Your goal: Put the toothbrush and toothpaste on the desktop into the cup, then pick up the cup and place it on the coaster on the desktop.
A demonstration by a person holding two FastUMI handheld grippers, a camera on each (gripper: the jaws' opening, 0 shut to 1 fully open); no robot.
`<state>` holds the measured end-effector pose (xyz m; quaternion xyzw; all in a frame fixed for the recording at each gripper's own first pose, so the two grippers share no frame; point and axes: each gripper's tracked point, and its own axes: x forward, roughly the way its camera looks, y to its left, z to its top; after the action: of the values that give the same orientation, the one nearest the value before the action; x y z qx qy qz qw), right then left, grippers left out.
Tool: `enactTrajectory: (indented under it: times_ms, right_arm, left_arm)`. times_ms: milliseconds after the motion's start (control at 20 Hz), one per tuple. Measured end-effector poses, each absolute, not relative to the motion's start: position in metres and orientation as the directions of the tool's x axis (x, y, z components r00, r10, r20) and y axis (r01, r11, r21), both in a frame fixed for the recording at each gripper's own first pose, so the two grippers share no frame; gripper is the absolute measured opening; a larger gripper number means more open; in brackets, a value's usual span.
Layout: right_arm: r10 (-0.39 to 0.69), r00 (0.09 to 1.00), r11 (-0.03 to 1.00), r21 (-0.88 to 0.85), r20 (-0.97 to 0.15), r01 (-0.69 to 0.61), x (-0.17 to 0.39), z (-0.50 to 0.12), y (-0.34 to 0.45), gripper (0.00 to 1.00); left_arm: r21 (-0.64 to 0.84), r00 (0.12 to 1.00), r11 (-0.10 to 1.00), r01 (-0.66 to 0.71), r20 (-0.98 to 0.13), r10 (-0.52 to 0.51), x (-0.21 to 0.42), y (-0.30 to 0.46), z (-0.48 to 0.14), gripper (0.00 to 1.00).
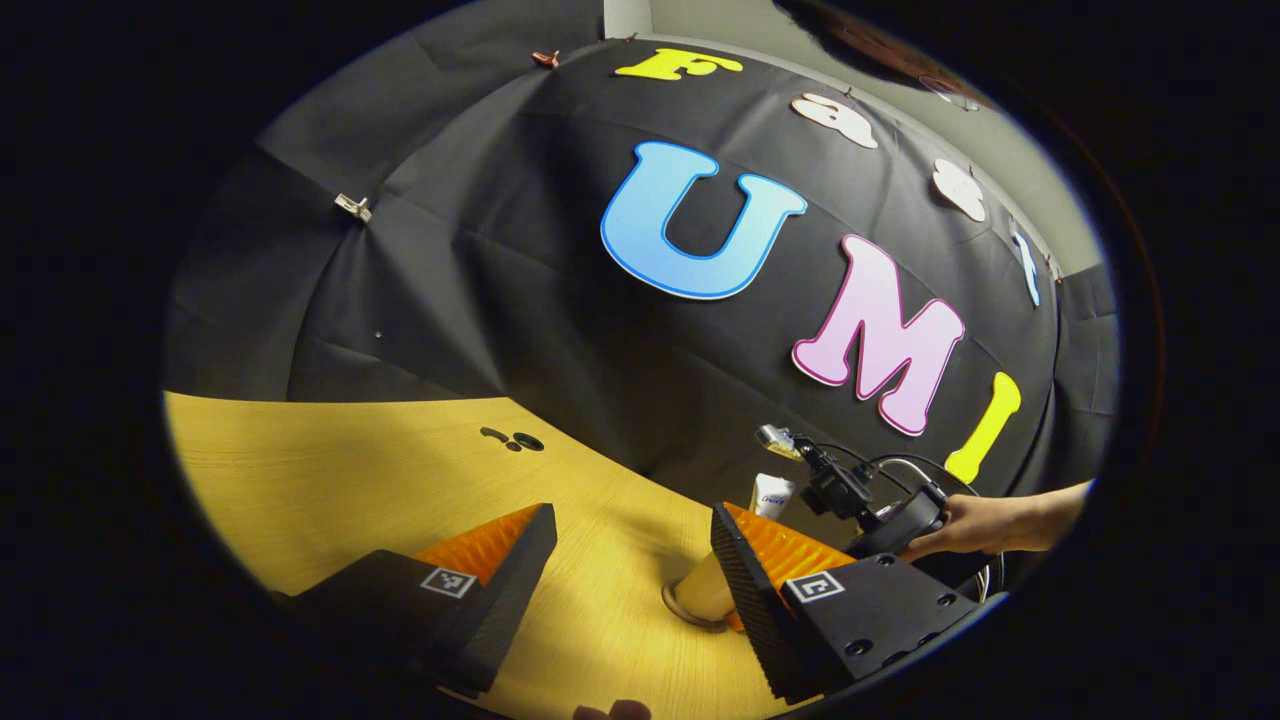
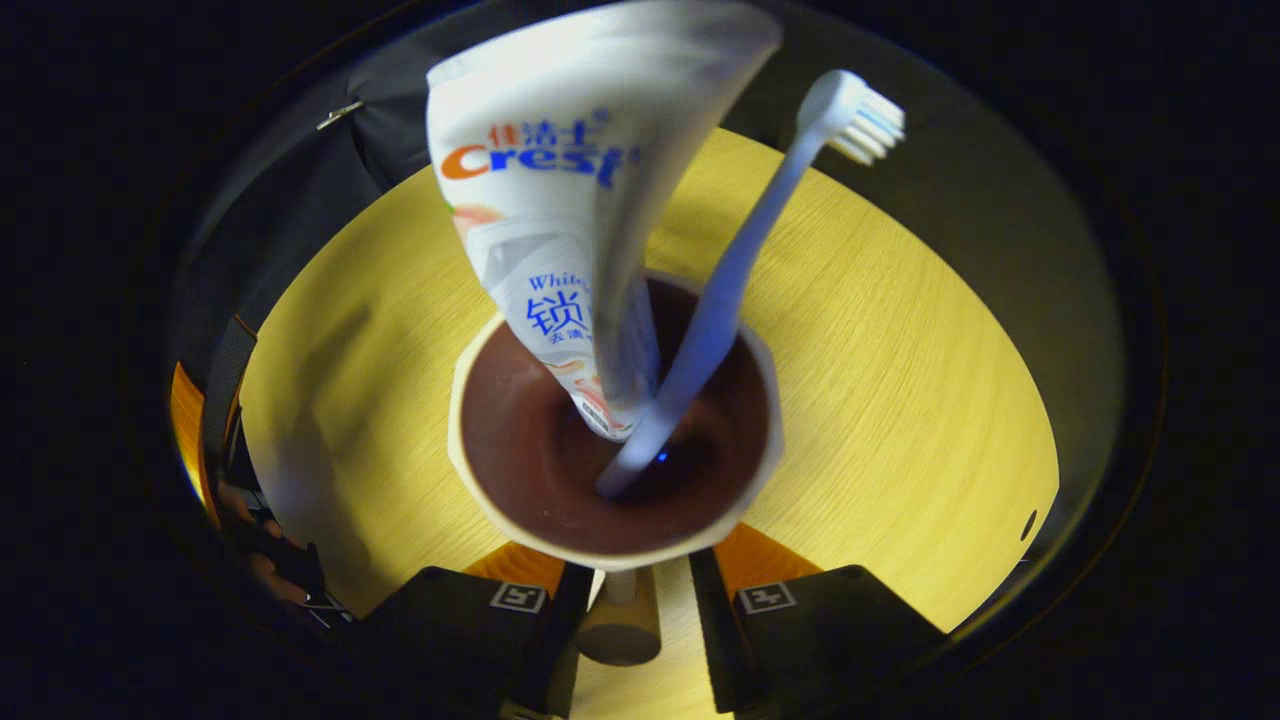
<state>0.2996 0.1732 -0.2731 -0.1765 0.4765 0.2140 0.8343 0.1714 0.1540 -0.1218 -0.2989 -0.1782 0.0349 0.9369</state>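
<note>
Your right gripper [image 2: 625, 600] clasps the handle [image 2: 620, 625] of one cup [image 2: 520, 450] above the desktop [image 2: 900, 400]; inside stand one toothpaste [image 2: 545, 220] and one toothbrush [image 2: 735, 270], long axes upright, bristles up; your left gripper [image 1: 630, 570] hangs unclenched, grasping nothing.

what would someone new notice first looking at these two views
In the right gripper view, the cup sits dead centre, with the toothpaste tube and toothbrush standing in it and leaning out toward the camera. The right gripper appears closed on the cup's handle at the bottom. In the left gripper view, the left gripper hangs open over the yellow desktop.
</note>
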Motion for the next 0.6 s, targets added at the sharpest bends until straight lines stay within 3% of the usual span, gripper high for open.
enactTrajectory:
  times_ms: [200, 250, 300, 400, 450, 500, 550, 600]
  right_arm:
    - [0.242, 0.515, 0.857, -0.067, -0.822, -0.51, 0.293, -0.242, 0.17, 0.61]
    - [0.258, 0.536, 0.862, -0.059, -0.804, -0.503, 0.292, -0.23, 0.168, 0.57]
    - [0.275, 0.559, 0.864, -0.054, -0.782, -0.5, 0.288, -0.218, 0.167, 0.69]
    - [0.286, 0.618, 0.873, -0.067, -0.732, -0.484, 0.28, -0.188, 0.157, 0.65]
    - [0.295, 0.645, 0.876, -0.069, -0.705, -0.477, 0.275, -0.172, 0.153, 0.71]
    - [0.305, 0.668, 0.879, -0.069, -0.679, -0.471, 0.27, -0.159, 0.151, 0.86]
    - [0.318, 0.691, 0.882, -0.065, -0.649, -0.467, 0.265, -0.146, 0.149, 0.8]
    - [0.328, 0.714, 0.885, -0.064, -0.619, -0.462, 0.259, -0.132, 0.147, 0.8]
  left_arm:
    - [-0.57, 0.936, 0.821, 0.046, 0.312, 0.164, 0.171, 0.15, -0.113, 0.96]
    - [-0.568, 0.938, 0.822, 0.044, 0.307, 0.161, 0.171, 0.148, -0.111, 0.96]
    - [-0.564, 0.94, 0.825, 0.044, 0.302, 0.156, 0.169, 0.146, -0.109, 0.96]
    - [-0.553, 0.945, 0.832, 0.047, 0.295, 0.143, 0.165, 0.143, -0.1, 0.96]
    - [-0.548, 0.946, 0.835, 0.048, 0.293, 0.137, 0.164, 0.141, -0.094, 0.96]
    - [-0.543, 0.948, 0.838, 0.051, 0.291, 0.131, 0.161, 0.139, -0.086, 0.96]
    - [-0.538, 0.949, 0.841, 0.053, 0.288, 0.124, 0.159, 0.136, -0.079, 0.96]
    - [-0.532, 0.952, 0.845, 0.059, 0.286, 0.114, 0.154, 0.133, -0.071, 0.96]
